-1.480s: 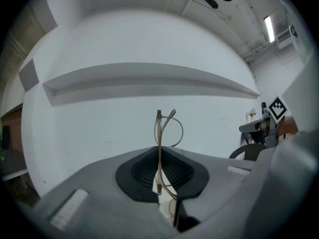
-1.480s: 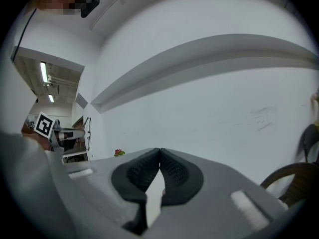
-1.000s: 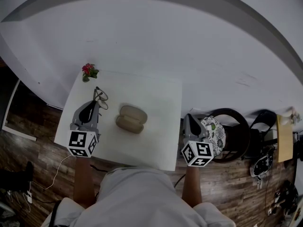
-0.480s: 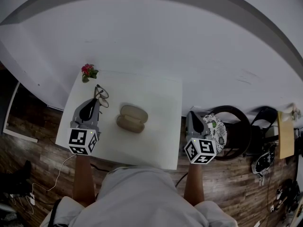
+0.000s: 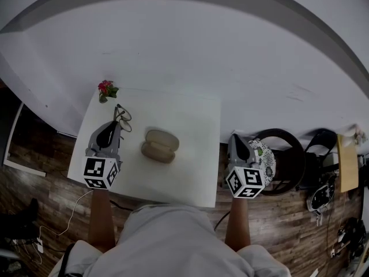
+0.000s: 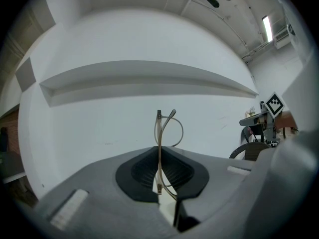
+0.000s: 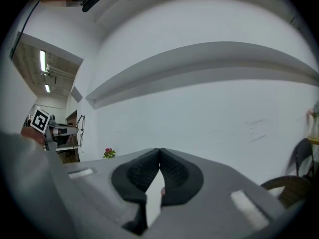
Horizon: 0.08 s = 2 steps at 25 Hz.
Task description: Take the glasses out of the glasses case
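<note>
My left gripper (image 5: 117,124) hovers over the left part of the white table (image 5: 190,120), shut on a thin-framed pair of glasses (image 5: 122,116). In the left gripper view the glasses (image 6: 160,128) stand upright, one temple pinched between the dark pads (image 6: 172,171), the lens sticking out past the tips. The beige glasses case (image 5: 159,145) lies open at the table's middle, to the right of that gripper, with nothing visible in it. My right gripper (image 5: 232,139) is just off the table's right edge, shut and holding nothing; its pads (image 7: 172,168) meet.
A small pot of red flowers (image 5: 106,89) stands at the table's far left corner. A black round chair with a patterned cushion (image 5: 262,157) sits right beside my right gripper. A white wall (image 5: 190,51) rises behind the table. A cable (image 5: 69,209) trails over the wooden floor on the left.
My right gripper has drifted slightly to the right, away from the table's edge. The left gripper keeps still with the glasses in it.
</note>
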{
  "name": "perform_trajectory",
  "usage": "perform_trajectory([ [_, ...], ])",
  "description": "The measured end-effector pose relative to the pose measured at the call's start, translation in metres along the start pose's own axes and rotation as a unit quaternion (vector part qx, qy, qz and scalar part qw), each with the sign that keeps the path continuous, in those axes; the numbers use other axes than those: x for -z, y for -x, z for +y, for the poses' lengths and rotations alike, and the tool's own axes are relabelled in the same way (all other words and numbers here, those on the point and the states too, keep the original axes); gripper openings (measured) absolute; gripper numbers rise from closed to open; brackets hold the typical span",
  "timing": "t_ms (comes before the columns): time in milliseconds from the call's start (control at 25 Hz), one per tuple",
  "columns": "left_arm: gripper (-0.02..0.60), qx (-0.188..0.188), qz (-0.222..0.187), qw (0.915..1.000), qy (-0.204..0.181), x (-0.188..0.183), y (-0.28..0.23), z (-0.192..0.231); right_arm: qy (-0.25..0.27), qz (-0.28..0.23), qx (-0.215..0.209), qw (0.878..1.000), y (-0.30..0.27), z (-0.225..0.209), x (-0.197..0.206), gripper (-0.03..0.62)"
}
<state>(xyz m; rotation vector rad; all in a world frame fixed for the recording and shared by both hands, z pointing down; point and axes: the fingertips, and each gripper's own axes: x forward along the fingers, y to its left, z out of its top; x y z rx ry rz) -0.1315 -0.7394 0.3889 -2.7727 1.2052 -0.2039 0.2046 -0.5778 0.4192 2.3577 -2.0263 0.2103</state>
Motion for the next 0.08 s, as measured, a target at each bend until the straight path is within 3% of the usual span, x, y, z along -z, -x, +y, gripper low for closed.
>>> perform_trajectory([
  [80, 0.023, -0.001, 0.000, 1.0000, 0.004, 0.0007, 0.0006, 0.0001, 0.003, -0.006, -0.003, 1.000, 0.0005, -0.0006, -0.0036, 0.002],
])
